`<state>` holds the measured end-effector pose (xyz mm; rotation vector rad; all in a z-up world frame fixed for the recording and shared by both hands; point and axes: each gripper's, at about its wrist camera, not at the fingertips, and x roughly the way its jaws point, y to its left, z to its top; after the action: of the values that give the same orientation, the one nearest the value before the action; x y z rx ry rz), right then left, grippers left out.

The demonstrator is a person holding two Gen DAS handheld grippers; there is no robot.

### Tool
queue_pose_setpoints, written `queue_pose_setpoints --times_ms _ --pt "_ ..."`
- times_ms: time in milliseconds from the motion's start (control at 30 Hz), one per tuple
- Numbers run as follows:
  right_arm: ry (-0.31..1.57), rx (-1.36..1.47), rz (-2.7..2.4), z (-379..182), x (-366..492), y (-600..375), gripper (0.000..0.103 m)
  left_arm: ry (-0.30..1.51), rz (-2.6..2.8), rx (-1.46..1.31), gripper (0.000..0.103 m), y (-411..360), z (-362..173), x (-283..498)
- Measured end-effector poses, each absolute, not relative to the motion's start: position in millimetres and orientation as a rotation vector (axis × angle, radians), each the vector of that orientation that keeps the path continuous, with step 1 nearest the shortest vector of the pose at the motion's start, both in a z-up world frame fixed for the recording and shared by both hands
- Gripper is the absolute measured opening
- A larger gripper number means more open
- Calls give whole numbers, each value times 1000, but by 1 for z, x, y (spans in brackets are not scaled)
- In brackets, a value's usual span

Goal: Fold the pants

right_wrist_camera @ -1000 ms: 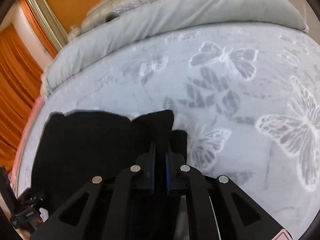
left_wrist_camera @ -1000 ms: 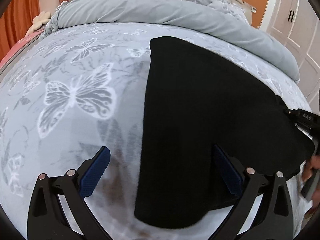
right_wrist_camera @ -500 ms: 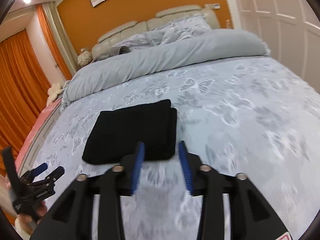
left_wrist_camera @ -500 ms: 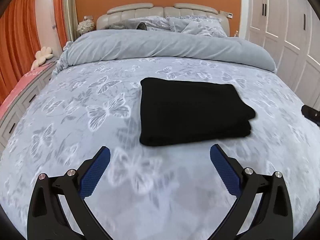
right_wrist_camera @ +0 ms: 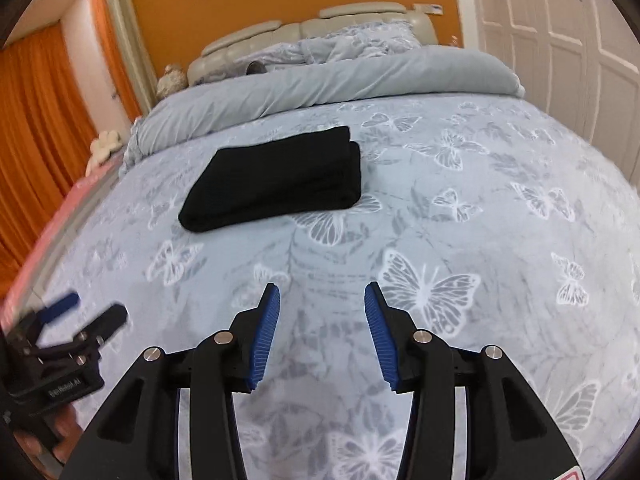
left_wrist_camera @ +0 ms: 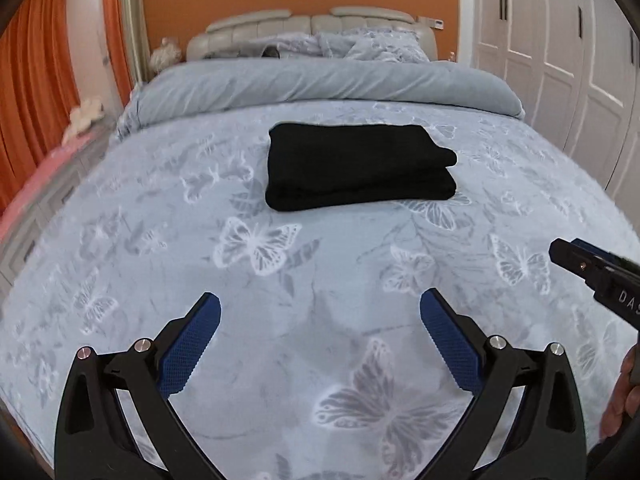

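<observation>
Folded black pants (right_wrist_camera: 276,178) on bedspread (right_wrist_camera: 460,208); right gripper (right_wrist_camera: 322,300) jaws apart.

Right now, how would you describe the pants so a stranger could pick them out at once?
Start at the bed with the butterfly-print cover. In the middle, in front of the rolled grey duvet, lie the pants, folded into a flat rectangle. They are the only black thing on the pale cover.

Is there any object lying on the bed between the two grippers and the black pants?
Nothing visible. Only bare butterfly bedspread lies between the open left gripper, the open right gripper and the folded pants.
</observation>
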<state>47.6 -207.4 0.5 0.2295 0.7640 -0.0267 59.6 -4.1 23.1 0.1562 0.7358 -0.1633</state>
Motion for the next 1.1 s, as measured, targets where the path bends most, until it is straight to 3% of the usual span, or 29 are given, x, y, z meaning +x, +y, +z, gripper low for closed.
queue_pose_setpoints --times_ms 1100 --pt "750 168 -19 -5 43 -187 47 707 -88 153 98 1 20 51"
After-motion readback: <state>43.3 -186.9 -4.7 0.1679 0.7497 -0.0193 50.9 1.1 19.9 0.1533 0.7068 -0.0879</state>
